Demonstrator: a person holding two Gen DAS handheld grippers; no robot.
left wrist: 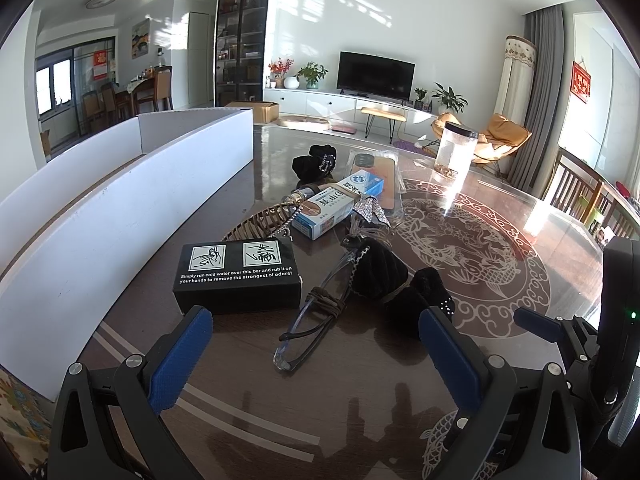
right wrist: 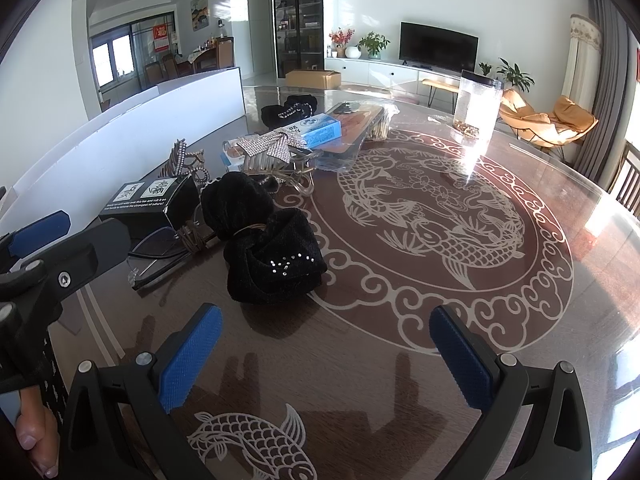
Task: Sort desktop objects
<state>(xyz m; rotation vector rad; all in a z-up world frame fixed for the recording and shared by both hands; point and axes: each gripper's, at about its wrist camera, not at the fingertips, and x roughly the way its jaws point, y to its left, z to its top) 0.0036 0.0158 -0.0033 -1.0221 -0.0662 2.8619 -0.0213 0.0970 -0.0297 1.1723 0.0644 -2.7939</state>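
Sorting looks barely begun: the black box (left wrist: 238, 276), folded glasses (left wrist: 316, 320), black velvet scrunchie (right wrist: 264, 240), blue-and-white medicine box (left wrist: 340, 208) and rhinestone clip (right wrist: 272, 146) all lie heaped on the worktop (right wrist: 400, 340) beside the white divided tray (left wrist: 120, 200), whose visible compartments seem empty. The left gripper (left wrist: 316, 356) and right gripper (right wrist: 326, 360) hover near the pile, jaws apart, holding nothing.

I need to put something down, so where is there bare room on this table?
Bare table lies right of the black velvet scrunchie, over the fish pattern up to the clear jar, and just before both open grippers. It is crowded from the black box and glasses back along the white divider.
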